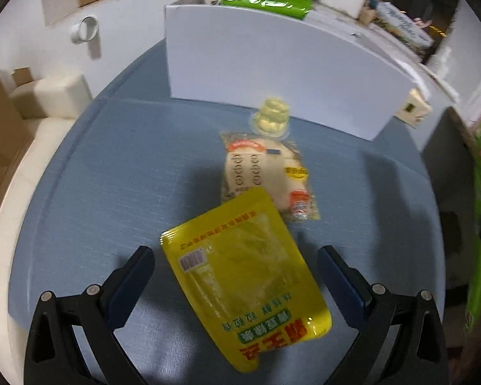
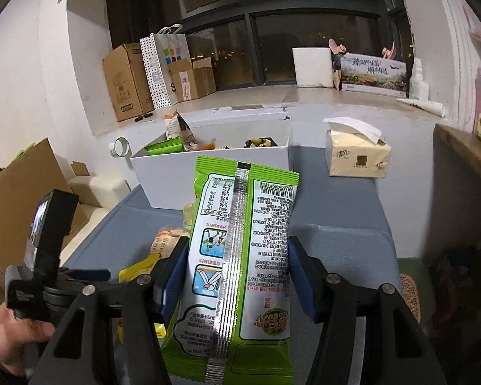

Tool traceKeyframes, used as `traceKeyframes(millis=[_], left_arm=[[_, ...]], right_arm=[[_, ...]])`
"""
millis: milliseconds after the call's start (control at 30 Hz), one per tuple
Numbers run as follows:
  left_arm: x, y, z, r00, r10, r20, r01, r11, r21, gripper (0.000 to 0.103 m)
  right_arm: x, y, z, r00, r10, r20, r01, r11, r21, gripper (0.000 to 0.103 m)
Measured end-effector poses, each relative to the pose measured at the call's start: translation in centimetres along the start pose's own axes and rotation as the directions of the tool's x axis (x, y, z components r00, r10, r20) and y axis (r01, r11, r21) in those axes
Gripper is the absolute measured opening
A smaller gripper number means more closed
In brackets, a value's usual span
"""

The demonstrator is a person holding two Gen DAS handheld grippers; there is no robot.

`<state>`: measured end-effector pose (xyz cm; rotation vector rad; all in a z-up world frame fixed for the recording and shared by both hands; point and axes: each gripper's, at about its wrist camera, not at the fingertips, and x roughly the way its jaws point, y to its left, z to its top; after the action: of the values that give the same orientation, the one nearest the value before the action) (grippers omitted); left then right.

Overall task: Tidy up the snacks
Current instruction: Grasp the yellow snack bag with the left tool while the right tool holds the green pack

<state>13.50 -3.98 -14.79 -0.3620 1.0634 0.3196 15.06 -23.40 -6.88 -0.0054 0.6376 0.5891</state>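
Right gripper (image 2: 237, 269) clamped on green snack bag (image 2: 240, 256), raised above blue bench (image 2: 340, 224) before white box (image 2: 208, 173). Left gripper (image 1: 235, 264) spread wide over yellow pouch (image 1: 250, 272), flat on bench, overlapping beige packet (image 1: 269, 173).
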Motion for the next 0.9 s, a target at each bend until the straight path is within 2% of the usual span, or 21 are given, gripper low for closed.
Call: traceKeyframes(millis=[200,300,367,400,433,500,533,567,600,667,733,767,833,900], left_arm=[[2.1,-1.5,-0.7,0.996,0.022,-0.090,-0.018,0.999,0.045,0.103],[2.3,-1.9,-1.1,0.995,0.055,-0.083,-0.049,0.997,0.064,0.103],[2.0,-1.9,-1.3,0.997,0.034,-0.071,-0.029,0.997,0.065,0.101],[1.7,-2.0,-1.5,0.998,0.015,-0.060,-0.009,0.996,0.093,0.097],[1.3,-2.1,-1.8,0.999,-0.001,-0.051,0.008,0.991,0.137,0.084],[0.5,-2.5,-2.2,0.999,-0.034,-0.015,0.036,0.969,0.244,0.071],[0.2,-2.5,-2.3,0.999,-0.050,-0.001,0.048,0.960,0.276,0.059],[-0.5,-2.3,-2.4,0.996,-0.085,0.032,0.070,0.946,0.317,0.053],[-1.0,-2.2,-2.5,0.993,-0.110,0.047,0.088,0.935,0.343,0.040],[-1.7,-1.9,-2.4,0.991,-0.121,0.062,0.087,0.915,0.393,0.032],[-1.7,-0.8,-2.2,0.987,-0.158,0.037,0.133,0.917,0.376,0.023],[-1.6,0.0,-2.1,0.982,-0.188,0.021,0.168,0.919,0.358,0.023],[-2.3,1.7,-2.1,0.962,-0.271,0.017,0.250,0.910,0.331,0.017],[-3.4,2.8,-2.0,0.947,-0.322,0.025,0.296,0.896,0.331,0.014]], right_arm=[[-0.1,0.1,-0.5,1.000,0.002,-0.011,-0.003,0.999,-0.032,0.064],[-0.3,-0.2,-0.8,1.000,-0.007,-0.013,0.006,0.999,-0.040,0.064],[-0.5,-0.4,-0.9,1.000,-0.006,-0.011,0.006,0.999,-0.033,0.064],[-0.6,-0.5,-0.9,1.000,-0.008,-0.011,0.007,1.000,-0.030,0.064],[-0.7,-0.6,-1.0,1.000,-0.007,-0.010,0.007,1.000,-0.028,0.064],[-0.8,-0.6,-1.0,1.000,-0.003,-0.007,0.003,1.000,-0.025,0.064],[-0.8,-0.6,-1.0,1.000,0.000,-0.007,0.000,1.000,-0.025,0.064],[-0.8,-0.5,-1.0,1.000,0.000,-0.008,0.000,1.000,-0.028,0.064],[-0.8,-0.4,-1.0,1.000,0.000,-0.007,0.000,1.000,-0.031,0.064],[-0.7,-0.1,-1.0,1.000,0.006,-0.008,-0.006,0.999,-0.036,0.064],[-0.5,0.1,-1.0,1.000,0.008,-0.013,-0.009,0.999,-0.042,0.064],[-0.4,0.4,-1.0,1.000,0.010,-0.015,-0.010,0.999,-0.046,0.064],[-0.4,0.7,-1.1,1.000,0.014,-0.016,-0.015,0.998,-0.056,0.064],[-0.3,1.1,-1.1,1.000,0.012,-0.018,-0.013,0.997,-0.070,0.065]])
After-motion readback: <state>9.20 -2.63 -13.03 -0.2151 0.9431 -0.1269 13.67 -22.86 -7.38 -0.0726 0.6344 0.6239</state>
